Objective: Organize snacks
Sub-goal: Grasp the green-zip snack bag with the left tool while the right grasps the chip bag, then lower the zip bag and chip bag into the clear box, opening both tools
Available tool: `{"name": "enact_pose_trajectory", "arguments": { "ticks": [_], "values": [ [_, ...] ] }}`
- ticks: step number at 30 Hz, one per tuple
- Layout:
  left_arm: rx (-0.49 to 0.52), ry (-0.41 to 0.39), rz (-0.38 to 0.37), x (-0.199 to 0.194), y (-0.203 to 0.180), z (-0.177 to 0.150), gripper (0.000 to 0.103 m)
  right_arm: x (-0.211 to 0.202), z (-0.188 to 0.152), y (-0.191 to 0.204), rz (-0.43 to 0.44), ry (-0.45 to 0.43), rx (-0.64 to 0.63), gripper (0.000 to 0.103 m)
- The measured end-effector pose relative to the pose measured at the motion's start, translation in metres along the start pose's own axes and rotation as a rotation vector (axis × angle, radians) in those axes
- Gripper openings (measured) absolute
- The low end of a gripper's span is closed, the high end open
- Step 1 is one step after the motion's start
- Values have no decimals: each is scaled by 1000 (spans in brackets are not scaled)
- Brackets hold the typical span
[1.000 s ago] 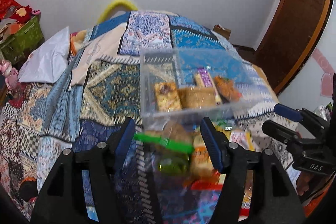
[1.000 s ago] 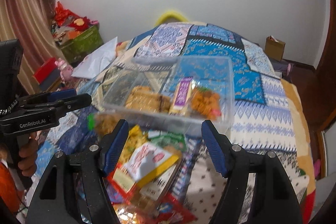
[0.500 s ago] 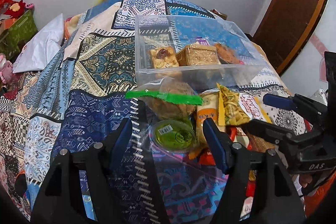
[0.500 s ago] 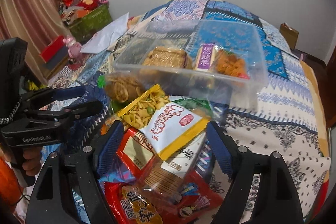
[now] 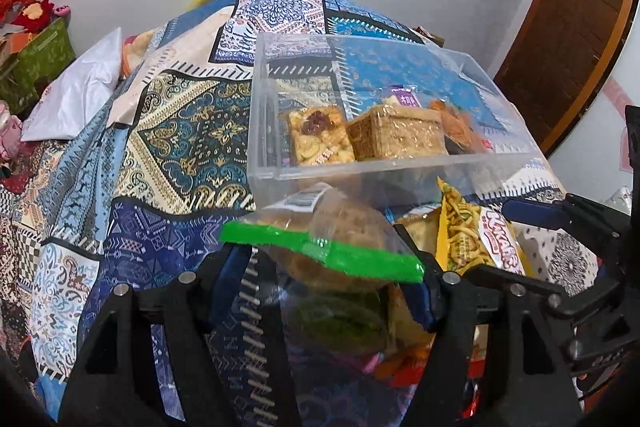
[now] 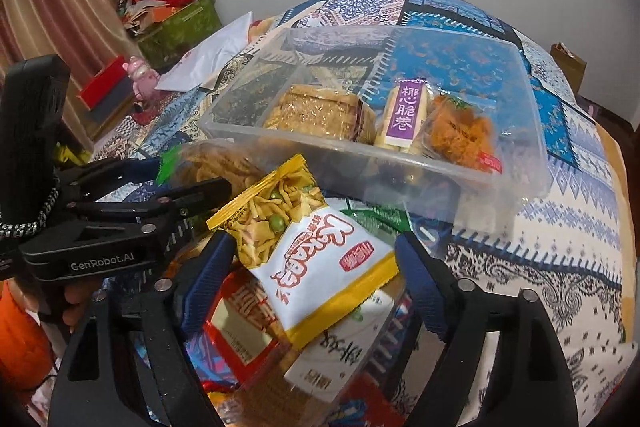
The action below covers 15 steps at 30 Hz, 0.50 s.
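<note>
A clear plastic box [image 5: 400, 167] [image 6: 516, 155] on the patterned bedspread holds several wrapped snacks. In front of it lies a heap of loose snack packets. My left gripper [image 5: 324, 275] is open, its fingers on either side of a clear bag with a green zip strip [image 5: 320, 247] that holds crisps; the bag also shows in the right wrist view [image 6: 216, 163]. My right gripper [image 6: 312, 263] is open, its fingers on either side of a yellow and white snack packet [image 6: 304, 251], also seen in the left wrist view [image 5: 480, 239].
Under the packets lie a red packet [image 6: 240, 323] and a white packet [image 6: 340, 359]. A white pillow [image 5: 80, 95] and a green box [image 5: 36, 63] are at the far left. A wooden door [image 5: 560, 27] stands at the right.
Both grippers have dropped lower and closer to the snack heap. The left fingers now flank the green-zip bag, the right fingers flank the yellow and white packet. Both stay open.
</note>
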<state>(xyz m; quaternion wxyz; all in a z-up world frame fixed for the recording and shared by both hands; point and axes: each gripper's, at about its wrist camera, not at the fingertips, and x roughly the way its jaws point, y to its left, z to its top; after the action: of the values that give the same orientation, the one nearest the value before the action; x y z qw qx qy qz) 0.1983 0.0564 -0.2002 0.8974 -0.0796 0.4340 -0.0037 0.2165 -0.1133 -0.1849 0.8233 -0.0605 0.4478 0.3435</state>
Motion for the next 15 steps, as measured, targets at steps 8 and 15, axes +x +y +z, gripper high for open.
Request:
{"name": "enact_pose_trajectory", "arguments": {
  "ticks": [8, 15],
  "values": [
    [17, -29, -1, -1, -5, -4, 54, 9, 1, 3, -19, 7, -38, 78],
    [47, -74, 26, -17, -7, -8, 47, 3, -1, 7, -50, -11, -79, 49]
  ]
}}
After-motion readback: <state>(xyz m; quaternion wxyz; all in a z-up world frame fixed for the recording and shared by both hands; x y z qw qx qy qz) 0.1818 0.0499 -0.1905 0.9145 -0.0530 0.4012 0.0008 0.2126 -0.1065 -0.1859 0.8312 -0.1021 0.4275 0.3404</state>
